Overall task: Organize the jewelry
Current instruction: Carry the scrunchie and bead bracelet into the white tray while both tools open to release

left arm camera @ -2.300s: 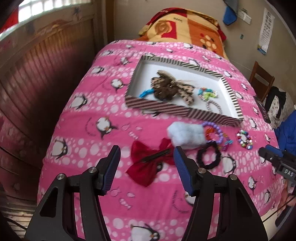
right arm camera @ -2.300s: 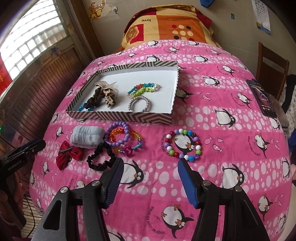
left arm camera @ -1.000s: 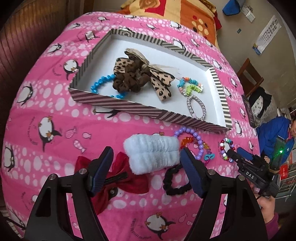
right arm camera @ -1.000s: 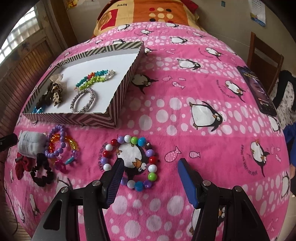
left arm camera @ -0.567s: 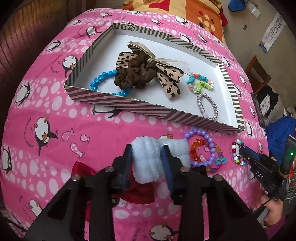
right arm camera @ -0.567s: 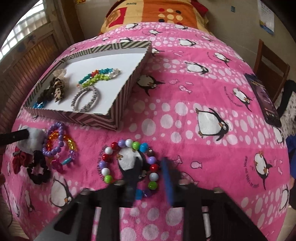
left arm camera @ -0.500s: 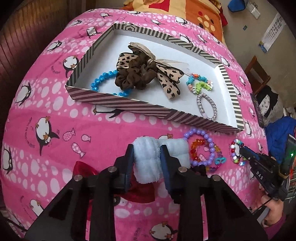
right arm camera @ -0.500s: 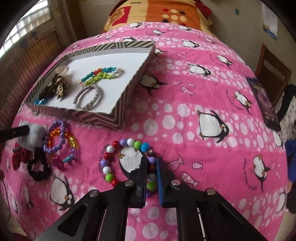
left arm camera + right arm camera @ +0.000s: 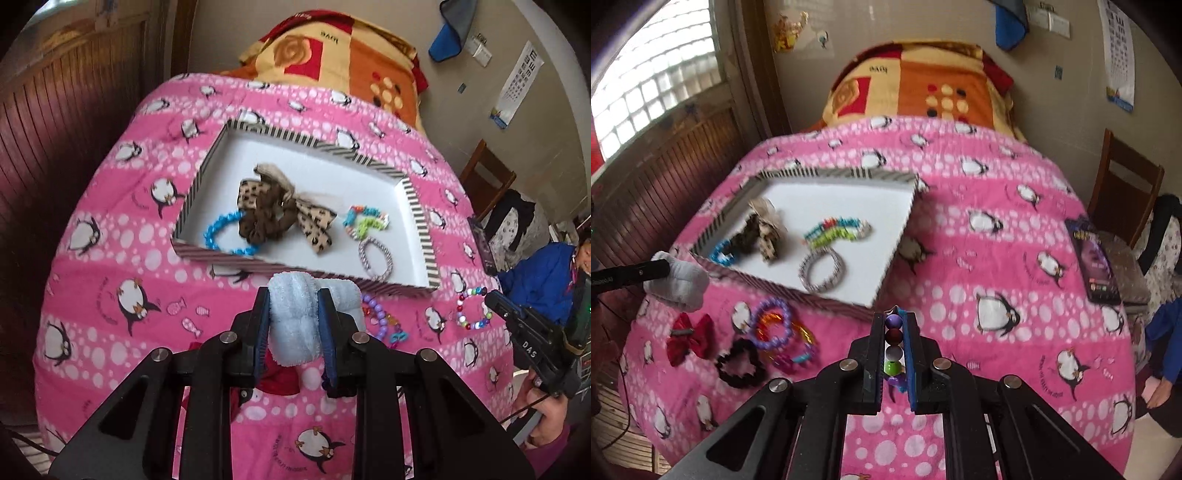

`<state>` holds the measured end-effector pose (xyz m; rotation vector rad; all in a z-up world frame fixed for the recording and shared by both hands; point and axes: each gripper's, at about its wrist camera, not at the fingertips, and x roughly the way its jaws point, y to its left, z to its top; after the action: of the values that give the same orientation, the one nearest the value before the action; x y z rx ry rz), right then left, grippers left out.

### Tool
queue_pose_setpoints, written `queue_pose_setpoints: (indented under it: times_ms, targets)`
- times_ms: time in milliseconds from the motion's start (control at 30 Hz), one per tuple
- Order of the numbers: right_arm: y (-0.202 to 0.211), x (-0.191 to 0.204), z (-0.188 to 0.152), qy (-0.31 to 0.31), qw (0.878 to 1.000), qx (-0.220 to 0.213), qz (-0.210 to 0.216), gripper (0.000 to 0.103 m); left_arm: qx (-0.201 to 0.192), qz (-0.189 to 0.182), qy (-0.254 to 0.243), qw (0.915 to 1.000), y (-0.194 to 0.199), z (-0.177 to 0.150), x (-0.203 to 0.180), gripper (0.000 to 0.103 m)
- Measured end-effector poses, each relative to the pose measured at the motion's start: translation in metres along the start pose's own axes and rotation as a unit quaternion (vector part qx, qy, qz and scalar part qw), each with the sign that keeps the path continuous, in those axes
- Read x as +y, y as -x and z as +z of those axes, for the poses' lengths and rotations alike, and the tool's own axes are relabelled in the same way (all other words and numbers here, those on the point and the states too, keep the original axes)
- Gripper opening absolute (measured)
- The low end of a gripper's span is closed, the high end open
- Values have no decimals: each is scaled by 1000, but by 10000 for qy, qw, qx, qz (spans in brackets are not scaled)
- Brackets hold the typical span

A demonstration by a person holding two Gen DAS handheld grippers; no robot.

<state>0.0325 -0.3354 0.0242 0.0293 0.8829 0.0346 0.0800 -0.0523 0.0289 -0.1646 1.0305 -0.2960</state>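
My left gripper (image 9: 293,326) is shut on a fluffy white hair band (image 9: 295,317) and holds it above the pink penguin bedspread (image 9: 122,258), just short of the striped tray (image 9: 424,229). My right gripper (image 9: 893,347) is shut on a multicoloured bead bracelet (image 9: 893,341), also held off the bed. In the tray lie a leopard bow with a brown scrunchie (image 9: 273,218), a blue bracelet (image 9: 221,236), a green and turquoise bracelet (image 9: 836,230) and a silver one (image 9: 822,273). A red bow (image 9: 689,339), a black scrunchie (image 9: 738,363) and purple and orange bracelets (image 9: 774,328) lie on the bedspread.
A phone (image 9: 1095,262) lies at the bed's right edge beside a wooden chair (image 9: 1123,192). An orange patterned blanket (image 9: 332,59) is piled at the head of the bed. A person in blue (image 9: 543,277) is at the right. Wood panelling runs along the left.
Both grippers closed, the left on the white band and the right on the bead bracelet. Both then rose and lifted their items off the bedspread.
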Motion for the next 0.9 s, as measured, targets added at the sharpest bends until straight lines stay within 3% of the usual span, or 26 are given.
queue_pose_setpoints:
  times_ms: [333, 433, 900]
  targets:
    - [19, 22, 25, 161, 9992, -369, 67, 8, -220, 298, -188, 9991, 3, 15, -3, 24]
    - [19, 29, 29, 239, 9989, -385, 120, 8, -239, 471, -259, 9983, -2, 18, -4, 24]
    - [-12, 55, 64, 614, 9972, -270, 340, 8, -227, 632, -348, 9971, -24, 37, -10, 24]
